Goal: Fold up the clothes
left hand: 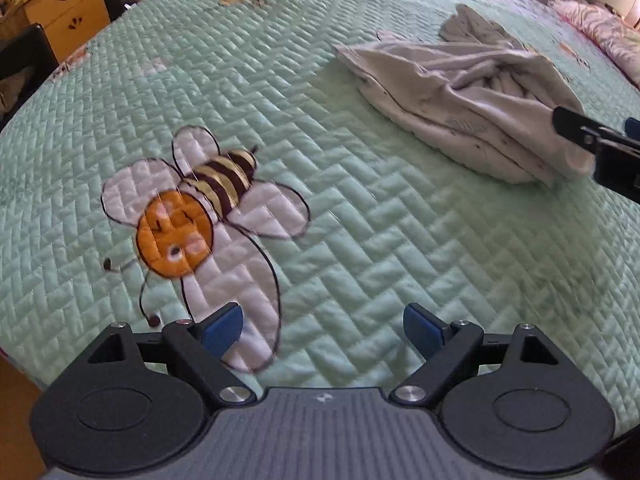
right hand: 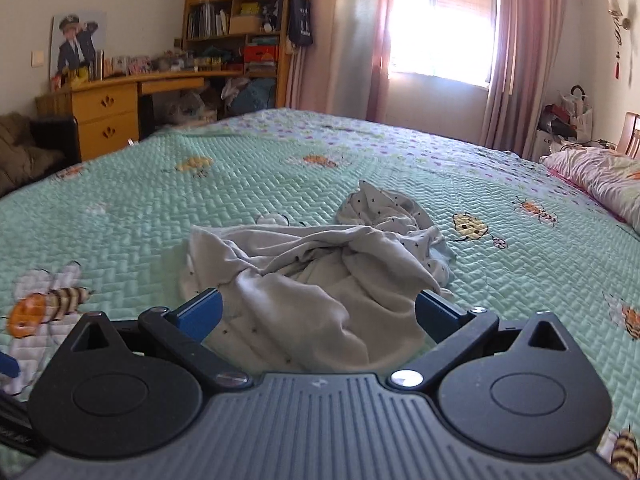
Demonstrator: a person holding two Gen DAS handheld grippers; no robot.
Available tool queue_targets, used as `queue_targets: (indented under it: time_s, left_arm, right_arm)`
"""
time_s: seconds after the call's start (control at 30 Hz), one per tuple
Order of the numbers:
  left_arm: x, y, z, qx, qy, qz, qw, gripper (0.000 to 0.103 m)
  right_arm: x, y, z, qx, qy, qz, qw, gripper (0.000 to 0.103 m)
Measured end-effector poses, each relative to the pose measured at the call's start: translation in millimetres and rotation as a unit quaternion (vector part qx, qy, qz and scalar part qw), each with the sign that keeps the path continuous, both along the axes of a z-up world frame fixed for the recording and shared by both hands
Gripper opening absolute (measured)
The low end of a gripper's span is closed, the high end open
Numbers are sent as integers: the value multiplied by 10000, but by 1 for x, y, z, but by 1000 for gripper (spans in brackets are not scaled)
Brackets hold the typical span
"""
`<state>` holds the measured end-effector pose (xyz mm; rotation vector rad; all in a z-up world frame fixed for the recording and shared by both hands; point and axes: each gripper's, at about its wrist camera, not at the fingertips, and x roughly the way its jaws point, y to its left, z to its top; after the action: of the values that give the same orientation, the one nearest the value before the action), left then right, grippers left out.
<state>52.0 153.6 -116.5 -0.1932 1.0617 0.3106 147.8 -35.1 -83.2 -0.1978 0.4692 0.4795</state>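
a crumpled pale grey speckled garment (right hand: 320, 272) lies on the green quilted bedspread (left hand: 360, 220), directly ahead between the right gripper (right hand: 318, 312)'s open jaws. the left gripper (left hand: 322, 330), open and empty, sits further off.

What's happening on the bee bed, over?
Left hand-held gripper open over the bee quilt, empty. Right hand-held gripper open, straddling the crumpled white garment, no grip. Nothing in the way.
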Motion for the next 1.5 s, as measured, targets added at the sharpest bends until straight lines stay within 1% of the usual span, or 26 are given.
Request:
queue_targets:
  time_s: [0.1,0.17,0.23,0.33,0.4,0.47,0.5,0.53,0.57,0.63,0.7,0.77,0.87,0.97,1.07,1.17,1.23,1.3,1.33,1.4,1.43,1.5]
  left_arm:
    - [2,3,-3,71,-183,9,9998,89]
    - [1,5,-5,69,-307,-17,9995,89]
    - [0,6,-6,72,-436,-66,9990,90]
    - [-1,10,-7,-24,-598,-142,9981,91]
    - [-2,14,-8,-162,-659,-178,9975,94]
    - [-5,17,-7,-293,-741,-257,9965,97]
    - [-6,18,-7,-351,-764,-282,9961,99]
    - [-7,18,-7,-390,-761,-290,9959,99]
    - [-7,19,-7,-421,-751,-292,9959,99]
    - [-7,21,-7,-493,-739,-291,9956,99]
    - [-8,23,-6,-588,-740,-270,9952,99]
    - [-9,26,-5,-689,-755,-235,9945,99]
    - [-12,30,-3,-829,-798,-203,9931,99]
    - [-12,28,0,-827,-784,-247,9932,96]
    - [-9,18,7,-776,-756,-478,9930,94]
    - [-4,4,18,-861,-815,-762,9900,94]
    - [6,-7,31,-770,-923,-953,9882,94]
    - [17,-19,45,-601,-1063,-1163,9857,94]
    - [26,-24,51,-544,-1189,-1305,9828,95]
    - [45,-32,62,-516,-1473,-1610,9745,97]
    - [57,-35,65,-508,-1528,-1708,9721,97]
    - [85,-40,63,-479,-1489,-1815,9709,97]
  right_arm:
    - [14,8,-9,-142,204,116,9996,100]
    - [25,13,-14,-266,307,62,9992,92]
    - [35,13,-16,-236,497,82,9985,73]
    - [44,17,-24,-325,681,87,9971,72]
    - [49,21,-30,-400,787,92,9960,72]
    - [52,23,-34,-421,873,135,9952,56]
    - [50,24,-35,-371,893,197,9951,38]
    - [49,25,-35,-320,913,260,9950,28]
    - [48,25,-36,-269,933,322,9948,25]
    - [35,29,-33,-354,772,494,9952,10]
    - [20,33,-29,-462,609,732,9944,9]
    - [0,36,-29,-555,554,1100,9908,8]
    - [-23,29,-31,-531,803,1359,9860,8]
    - [-38,14,-39,-448,1040,1353,9843,8]
    - [-48,0,-46,-279,1217,1350,9829,7]
    - [-57,-4,-48,-189,1246,1506,9805,7]
    - [-60,-3,-50,-182,1196,1691,9782,7]
    - [-62,-3,-51,-143,1103,1750,9783,8]
    - [-62,-6,-52,-39,1070,1750,9787,12]
    - [-62,-19,-51,486,1093,1656,9789,19]
    - [-62,-27,-50,778,1103,1610,9777,30]
    - [-65,-41,-50,1206,1019,1515,9758,38]
